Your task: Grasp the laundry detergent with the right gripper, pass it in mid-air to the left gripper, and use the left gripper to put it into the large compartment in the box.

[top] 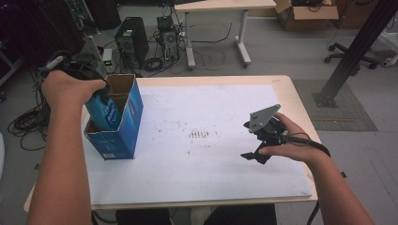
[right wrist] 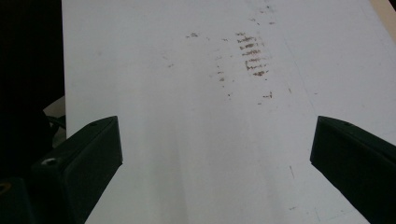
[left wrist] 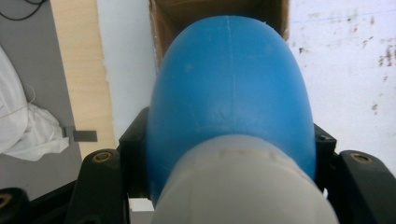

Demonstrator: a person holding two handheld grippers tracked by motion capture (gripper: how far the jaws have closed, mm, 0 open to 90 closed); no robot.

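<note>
The worktop (top: 206, 187) is a pale wooden table covered by a white board, which bears a patch of small brown marks (top: 199, 134) near its middle. Around it lie a grey floor, a second table, computer cases with tangled cables, and an office chair at the far right.

On the left part of the white board stands a tall blue cardboard box (top: 126, 126), its top open and its brown inside showing. It stands upright near the worktop's left edge.

A blue bottle (top: 107, 111) with a white label print sits partly inside the box's open top, tilted, with its lower end down in the box. In the left gripper view the bottle's blue body (left wrist: 229, 93) widens toward the box opening, and its whitish cap end is nearest the camera.

The left gripper (top: 101, 89) is clamped on the bottle near its top, its black jaws pressing both sides of the blue body.

The right gripper (top: 253, 157) rests low over the board's right part, well apart from the box, with its jaws spread wide and only bare board between them.
</note>
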